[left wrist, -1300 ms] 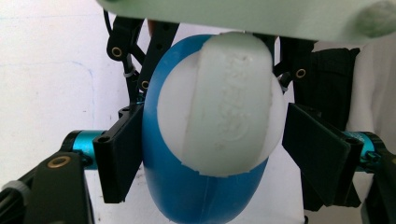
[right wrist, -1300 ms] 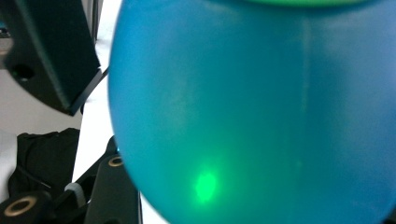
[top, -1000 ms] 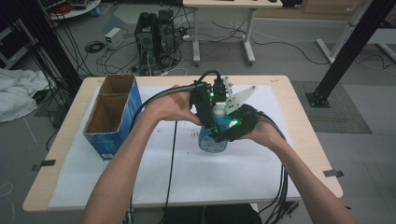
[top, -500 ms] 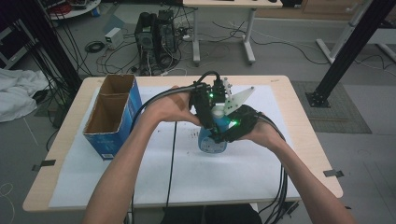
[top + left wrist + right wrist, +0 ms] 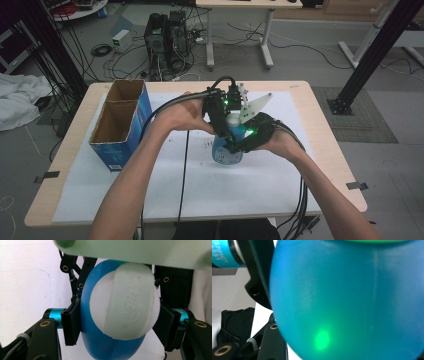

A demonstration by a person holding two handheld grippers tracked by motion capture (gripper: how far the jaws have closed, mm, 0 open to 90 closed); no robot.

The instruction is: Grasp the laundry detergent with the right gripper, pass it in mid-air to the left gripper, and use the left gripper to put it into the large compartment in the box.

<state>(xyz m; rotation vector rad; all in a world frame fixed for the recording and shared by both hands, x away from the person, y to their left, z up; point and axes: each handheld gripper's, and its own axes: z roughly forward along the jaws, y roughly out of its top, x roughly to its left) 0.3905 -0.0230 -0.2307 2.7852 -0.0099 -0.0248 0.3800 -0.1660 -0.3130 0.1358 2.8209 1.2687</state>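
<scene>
Black jaw pads of the left gripper [image 5: 113, 322] are pressing on either side of a blue plastic bottle [image 5: 100, 340], just below its white cap [image 5: 125, 302], so this gripper is closing narrowly around the bottle's upper body and holding it. The right gripper [image 5: 245, 137] is sitting against the same bottle lower down; its own view is taken up by the blue wall at very close range with a green lamp glare on it, and I cannot tell whether its jaws are gripping or merely resting there. From the high view the bottle is standing upright on the white sheet [image 5: 150, 190] near the middle of the wooden table [image 5: 320, 150], with both of the person's hands meeting over it. A blue cardboard box [image 5: 120, 130] with two open compartments is standing well apart toward the left edge, and a few dark specks are lying on the sheet beside the bottle. The bottle is looking smooth and rounded, so it is likely to be slippery and to flex a little under pressure; the firmer shoulder under the cap is probably the safest place to hold while the other gripper is steadying the body. Compared with a second ago, hands, grippers and bottle are staying in almost the same place.
</scene>
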